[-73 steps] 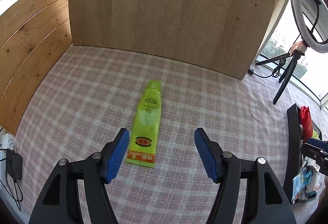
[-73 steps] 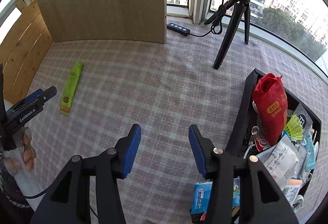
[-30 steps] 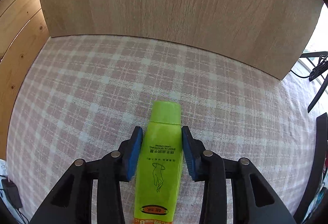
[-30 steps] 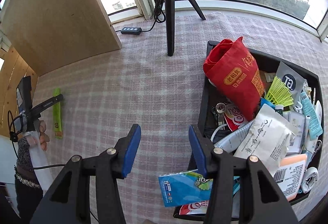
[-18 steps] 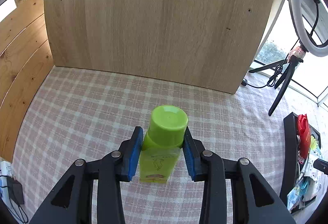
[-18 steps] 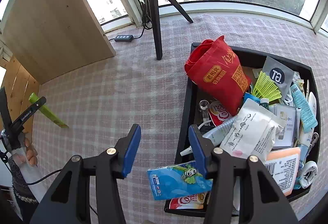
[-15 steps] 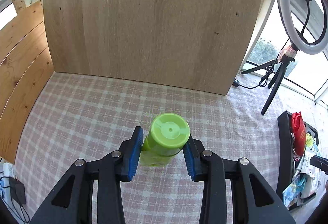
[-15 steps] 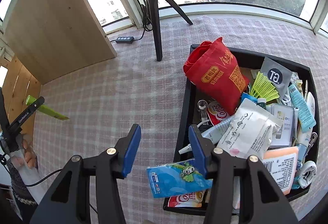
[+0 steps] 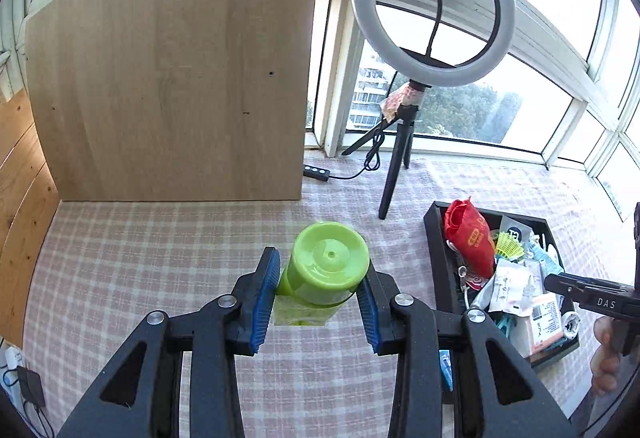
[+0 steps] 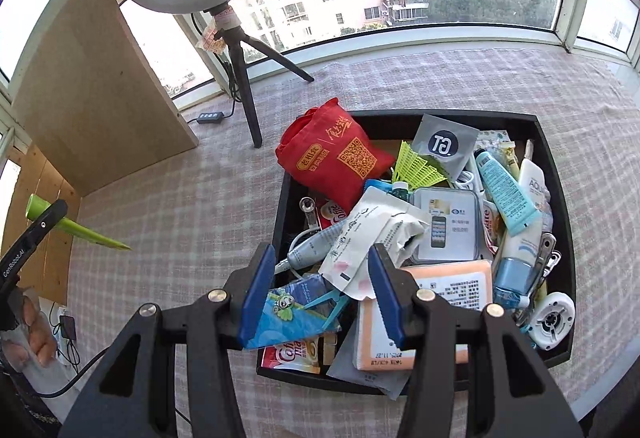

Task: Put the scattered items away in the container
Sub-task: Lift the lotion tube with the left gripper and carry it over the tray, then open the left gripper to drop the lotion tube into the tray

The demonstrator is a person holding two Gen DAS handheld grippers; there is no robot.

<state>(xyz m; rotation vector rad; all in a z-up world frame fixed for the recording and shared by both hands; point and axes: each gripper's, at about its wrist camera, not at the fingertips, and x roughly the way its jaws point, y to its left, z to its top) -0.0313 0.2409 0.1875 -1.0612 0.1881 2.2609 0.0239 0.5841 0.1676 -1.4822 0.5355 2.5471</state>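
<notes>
My left gripper [image 9: 318, 292] is shut on a lime-green tube [image 9: 324, 270], cap end toward the camera, held in the air above the checked cloth. The tube also shows at the far left of the right wrist view [image 10: 76, 228], raised and tilted. The black tray [image 9: 436, 254] stands to the right of the left gripper, full of items; in the right wrist view its wall [image 10: 282, 213] lies just ahead. My right gripper [image 10: 320, 286] is open and empty, hovering over the tray's near left part.
A ring light on a black tripod [image 9: 400, 157] stands behind the tray, with a cable and switch [image 9: 316, 171] on the cloth. A wooden board [image 9: 172, 85] stands upright at the back left. A red bag [image 10: 334, 157] lies in the tray's far left corner.
My left gripper closed on the green tube, lifted it off the cloth and swung right toward the tray. My right gripper moved over the tray, still open.
</notes>
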